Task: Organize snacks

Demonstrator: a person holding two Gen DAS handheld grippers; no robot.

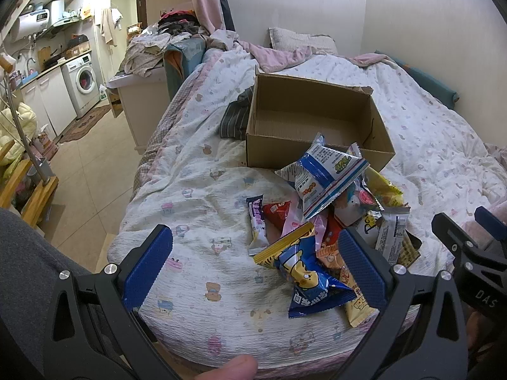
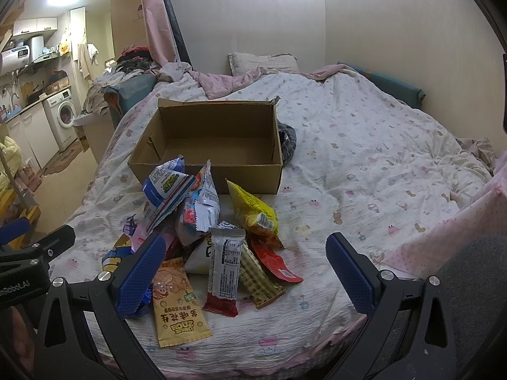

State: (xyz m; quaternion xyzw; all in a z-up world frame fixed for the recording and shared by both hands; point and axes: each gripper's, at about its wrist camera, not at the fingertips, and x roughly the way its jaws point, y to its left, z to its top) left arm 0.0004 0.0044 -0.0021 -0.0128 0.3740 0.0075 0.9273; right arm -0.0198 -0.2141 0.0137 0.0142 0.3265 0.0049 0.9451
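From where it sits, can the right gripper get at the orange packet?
Probably yes: the right gripper is open, and the orange packet lies flat at the pile's near edge with nothing on top.

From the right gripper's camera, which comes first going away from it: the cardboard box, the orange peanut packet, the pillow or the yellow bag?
1. Orange peanut packet, just ahead of the right gripper, by its left finger.
2. Yellow bag, mid-pile, leaning on the box's front.
3. Cardboard box, behind the pile, open and empty.
4. Pillow, at the far wall.
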